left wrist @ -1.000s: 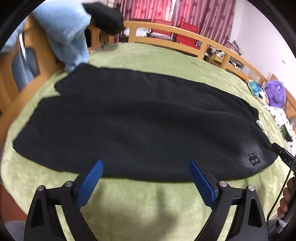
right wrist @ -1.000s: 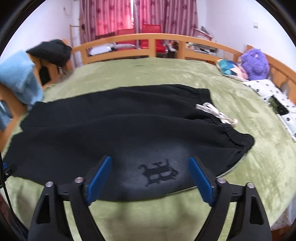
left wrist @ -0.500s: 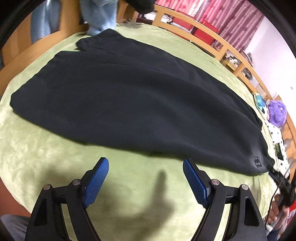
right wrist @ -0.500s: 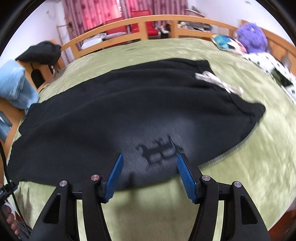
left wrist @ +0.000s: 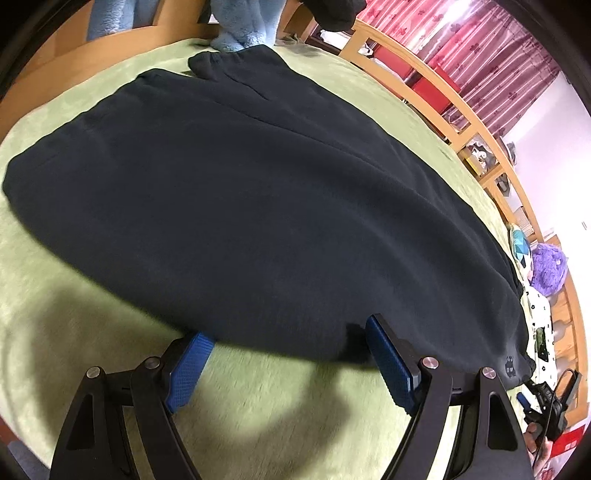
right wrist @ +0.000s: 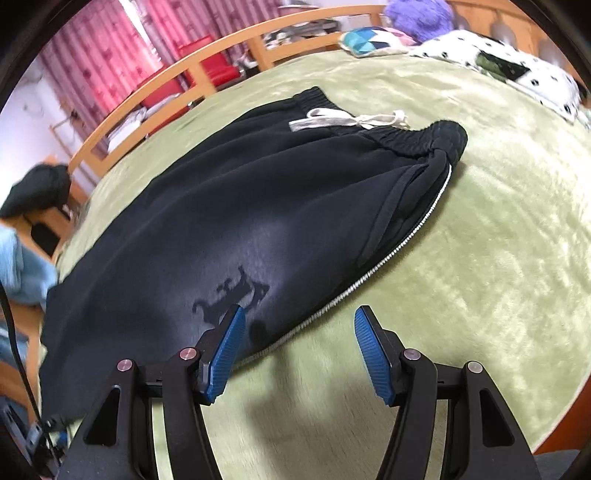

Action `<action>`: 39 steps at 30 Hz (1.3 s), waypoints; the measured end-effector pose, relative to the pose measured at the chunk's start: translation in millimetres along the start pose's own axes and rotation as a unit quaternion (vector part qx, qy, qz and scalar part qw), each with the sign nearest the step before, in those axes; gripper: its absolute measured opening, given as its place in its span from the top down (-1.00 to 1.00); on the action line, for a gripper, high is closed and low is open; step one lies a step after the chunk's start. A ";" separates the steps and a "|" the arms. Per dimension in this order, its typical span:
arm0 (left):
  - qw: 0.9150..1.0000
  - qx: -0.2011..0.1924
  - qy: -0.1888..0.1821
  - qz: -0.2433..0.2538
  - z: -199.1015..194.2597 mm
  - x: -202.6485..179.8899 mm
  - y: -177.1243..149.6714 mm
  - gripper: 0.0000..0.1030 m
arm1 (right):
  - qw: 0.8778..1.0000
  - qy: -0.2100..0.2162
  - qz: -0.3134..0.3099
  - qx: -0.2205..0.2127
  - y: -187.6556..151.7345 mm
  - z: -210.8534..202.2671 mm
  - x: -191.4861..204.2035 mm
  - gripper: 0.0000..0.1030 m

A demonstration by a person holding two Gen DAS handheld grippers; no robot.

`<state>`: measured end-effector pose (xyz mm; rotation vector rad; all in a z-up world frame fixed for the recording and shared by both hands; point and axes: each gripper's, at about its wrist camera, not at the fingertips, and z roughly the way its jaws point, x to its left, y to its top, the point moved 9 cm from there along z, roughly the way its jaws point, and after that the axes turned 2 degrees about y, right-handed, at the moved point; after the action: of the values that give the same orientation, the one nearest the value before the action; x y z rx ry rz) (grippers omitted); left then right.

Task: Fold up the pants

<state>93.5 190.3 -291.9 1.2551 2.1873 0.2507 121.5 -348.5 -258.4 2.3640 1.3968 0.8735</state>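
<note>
Black pants [left wrist: 258, 192] lie flat on a green blanket [left wrist: 92, 332], legs together. My left gripper [left wrist: 286, 334] is open at the near edge of a leg; the left blue pad's tip is hidden under the cloth's edge. In the right wrist view the pants [right wrist: 240, 206] show the elastic waistband with a white drawstring [right wrist: 347, 120], a dark printed logo [right wrist: 232, 295] and a white side stripe. My right gripper [right wrist: 299, 314] is open and empty, its left pad over the hip edge near the logo.
A wooden rail [left wrist: 443, 103] rings the bed, with red chairs and pink curtains behind. Blue cloth [left wrist: 243, 22] and a dark garment hang at the leg end. A purple plush toy [right wrist: 417, 14], a colourful cushion and a spotted cloth lie beyond the waistband.
My left gripper has moved forward to the near edge of the leg. My right gripper has opened wider and shifted right toward the hip edge.
</note>
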 end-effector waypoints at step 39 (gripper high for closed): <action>0.988 -0.119 0.011 0.096 54.6 -166.6 243.1 -0.35 | 0.989 0.066 -0.125 -0.047 209.2 106.8 182.3 -0.04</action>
<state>363.1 174.4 -162.0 1.3311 1.9848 0.5875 399.5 -288.9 -171.3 2.0379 1.6209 1.0148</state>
